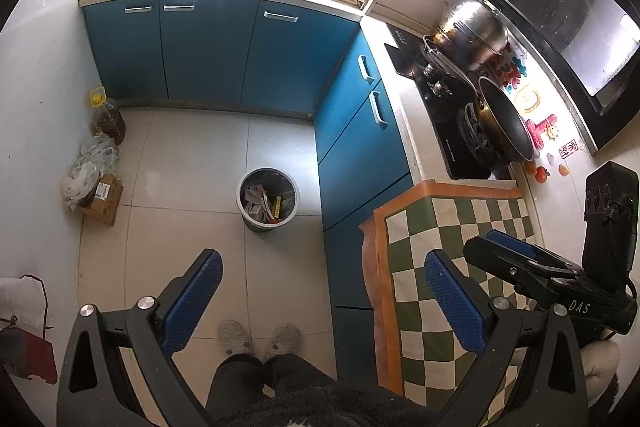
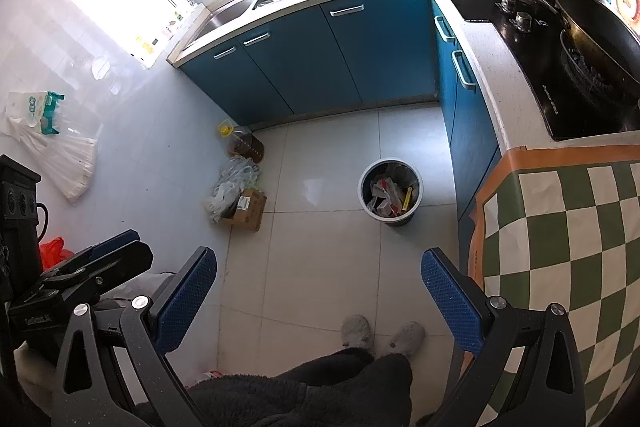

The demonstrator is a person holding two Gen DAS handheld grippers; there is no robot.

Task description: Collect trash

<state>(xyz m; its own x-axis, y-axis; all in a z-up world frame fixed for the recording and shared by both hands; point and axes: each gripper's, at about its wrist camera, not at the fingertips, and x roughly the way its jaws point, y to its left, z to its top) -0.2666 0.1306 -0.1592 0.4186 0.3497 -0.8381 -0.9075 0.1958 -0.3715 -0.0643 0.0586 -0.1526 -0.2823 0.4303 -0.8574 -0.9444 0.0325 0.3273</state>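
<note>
A round grey trash bin [image 1: 267, 199] [image 2: 391, 189] stands on the tiled floor beside the blue cabinets, holding crumpled wrappers and paper. My left gripper [image 1: 323, 259] hovers high over the floor, open, with nothing between its blue pads. My right gripper [image 2: 320, 259] is also open and holds nothing. It shows from the side in the left wrist view, right gripper [image 1: 486, 241], above the green checkered cloth [image 1: 440, 227] [image 2: 560, 227]. The left gripper [image 2: 138, 243] appears at the left edge of the right wrist view.
A cardboard box [image 1: 100, 201] [image 2: 246, 209] with plastic bags and an oil bottle [image 1: 108, 119] [image 2: 244, 143] sit by the left wall. A wok [image 1: 504, 123] and a steel pot [image 1: 472, 31] are on the stove. The person's slippers [image 1: 260, 339] are on the floor below.
</note>
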